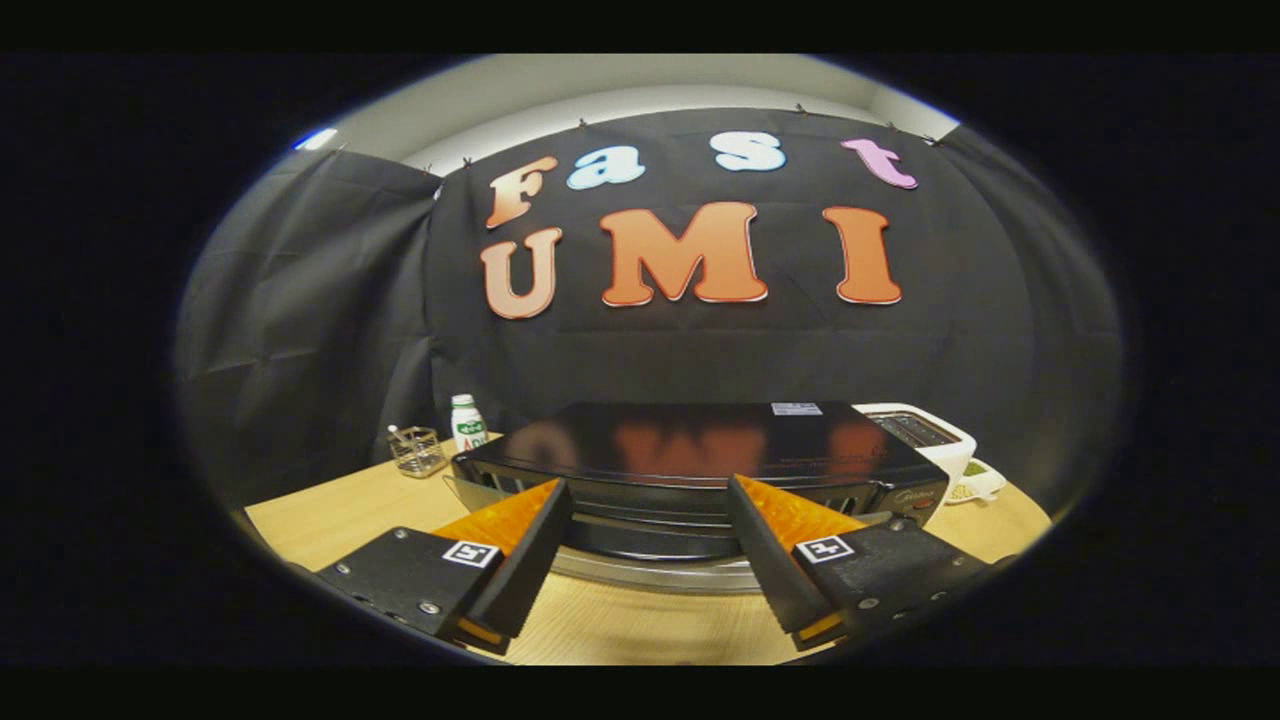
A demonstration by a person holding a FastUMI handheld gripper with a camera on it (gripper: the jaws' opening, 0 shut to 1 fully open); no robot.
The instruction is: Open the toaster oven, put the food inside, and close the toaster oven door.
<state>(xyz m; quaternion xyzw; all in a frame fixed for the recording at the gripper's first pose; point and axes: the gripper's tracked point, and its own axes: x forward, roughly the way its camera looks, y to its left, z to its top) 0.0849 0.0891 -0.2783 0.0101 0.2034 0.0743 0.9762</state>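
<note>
A black toaster oven stands on the wooden table, with its glossy top and front facing me. Its silver door handle runs across the front, low between my fingers. The dark door behind the handle looks upright against the oven body. My gripper is open, one finger on each side of the handle's middle, their tips close to the oven's upper front edge. Nothing is held between them. A small white dish with something greenish in it sits to the right, behind the oven.
A white pop-up toaster stands at the oven's right rear corner. Left of the oven are a white bottle with a green label and a clear glass holder. Black cloth walls close the booth behind and to the left.
</note>
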